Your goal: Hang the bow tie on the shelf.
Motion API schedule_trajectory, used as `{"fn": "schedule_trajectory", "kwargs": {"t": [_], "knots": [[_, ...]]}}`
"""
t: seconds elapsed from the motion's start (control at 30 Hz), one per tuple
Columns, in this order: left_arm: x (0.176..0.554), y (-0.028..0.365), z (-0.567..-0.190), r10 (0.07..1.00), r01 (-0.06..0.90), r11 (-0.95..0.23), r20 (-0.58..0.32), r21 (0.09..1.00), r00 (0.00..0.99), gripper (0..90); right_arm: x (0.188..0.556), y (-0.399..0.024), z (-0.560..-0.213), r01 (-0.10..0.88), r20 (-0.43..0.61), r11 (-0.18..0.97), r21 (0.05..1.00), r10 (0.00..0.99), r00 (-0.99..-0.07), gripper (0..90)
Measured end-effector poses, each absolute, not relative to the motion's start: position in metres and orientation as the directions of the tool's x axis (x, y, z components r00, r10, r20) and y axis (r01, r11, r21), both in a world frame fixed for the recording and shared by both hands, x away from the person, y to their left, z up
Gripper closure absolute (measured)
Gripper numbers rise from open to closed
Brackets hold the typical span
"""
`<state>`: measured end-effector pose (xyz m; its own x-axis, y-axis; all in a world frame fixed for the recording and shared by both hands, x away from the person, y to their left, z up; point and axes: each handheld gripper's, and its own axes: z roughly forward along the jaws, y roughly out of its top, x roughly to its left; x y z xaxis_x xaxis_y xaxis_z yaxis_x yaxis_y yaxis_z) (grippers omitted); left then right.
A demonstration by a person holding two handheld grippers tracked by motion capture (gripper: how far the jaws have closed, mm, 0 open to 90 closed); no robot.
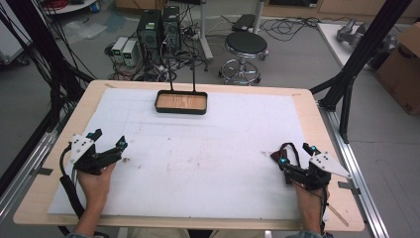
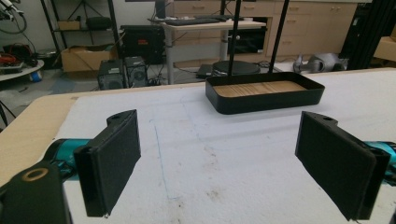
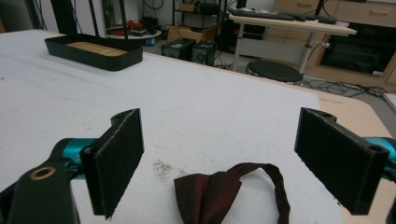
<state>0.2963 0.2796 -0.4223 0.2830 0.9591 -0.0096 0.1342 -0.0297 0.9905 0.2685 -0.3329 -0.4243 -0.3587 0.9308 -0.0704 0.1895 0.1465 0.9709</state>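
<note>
Both tools gape wide, left tool (image 1: 109, 140) and right tool (image 1: 293, 154) on the white surface (image 1: 208, 148); a dark red bow tie (image 3: 224, 189) lies between the right jaws, black tray (image 1: 181, 102) far off, no writing legible

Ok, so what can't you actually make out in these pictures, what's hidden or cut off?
- Dark red cloth: the right gripper view's bottom edge cuts off its lower part; in the high view the right tongs cover much of it, so its full shape is unclear.
- Black tray: its two upright rods run off the top edge of the left gripper view, so what they carry is unseen.
- Left tongs: too small in the high view to show pad detail.
</note>
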Motion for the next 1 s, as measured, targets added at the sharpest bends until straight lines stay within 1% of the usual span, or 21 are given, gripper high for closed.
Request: {"fn": "schedule_trajectory", "kwargs": {"t": [0.13, 0.27, 0.33, 0.4, 0.43, 0.53, 0.7, 0.83, 1.0], "knots": [[0.296, 0.279, -0.422, 0.959, 0.135, -0.029, -0.011, 0.990, 0.284, 14.4, 0.269, -0.333, -0.425, 0.210, -0.064, 0.147, 0.967, 0.931, -0.360, 15.3], [0.297, 0.279, -0.423, 0.959, 0.135, -0.030, -0.009, 0.990, 0.283, 14.4, 0.270, -0.333, -0.427, 0.236, -0.057, 0.158, 0.959, 0.921, -0.386, 17.1], [0.297, 0.279, -0.423, 0.959, 0.136, -0.029, -0.011, 0.990, 0.283, 14.4, 0.272, -0.332, -0.429, 0.260, -0.055, 0.171, 0.950, 0.915, -0.400, 19.8], [0.297, 0.279, -0.423, 0.959, 0.138, -0.031, -0.009, 0.990, 0.283, 14.4, 0.274, -0.331, -0.431, 0.283, -0.053, 0.182, 0.942, 0.911, -0.409, 20.7], [0.297, 0.279, -0.423, 0.960, 0.137, -0.028, -0.012, 0.990, 0.281, 14.4, 0.275, -0.330, -0.432, 0.306, -0.050, 0.192, 0.932, 0.908, -0.417, 25.5], [0.297, 0.279, -0.423, 0.960, 0.139, -0.027, -0.014, 0.990, 0.281, 14.4, 0.277, -0.330, -0.434, 0.323, -0.060, 0.211, 0.923, 0.905, -0.421, 27.1], [0.297, 0.280, -0.423, 0.960, 0.140, -0.031, -0.009, 0.990, 0.280, 14.4, 0.281, -0.329, -0.439, 0.392, -0.058, 0.244, 0.887, 0.901, -0.429, 39.9], [0.297, 0.280, -0.423, 0.960, 0.141, -0.029, -0.011, 0.990, 0.280, 14.4, 0.283, -0.330, -0.443, 0.463, -0.034, 0.251, 0.850, 0.904, -0.427, 49.0], [0.297, 0.279, -0.423, 0.960, 0.141, -0.026, -0.015, 0.990, 0.281, 14.4, 0.284, -0.329, -0.446, 0.495, -0.050, 0.275, 0.824, 0.906, -0.419, 53.4]]}}
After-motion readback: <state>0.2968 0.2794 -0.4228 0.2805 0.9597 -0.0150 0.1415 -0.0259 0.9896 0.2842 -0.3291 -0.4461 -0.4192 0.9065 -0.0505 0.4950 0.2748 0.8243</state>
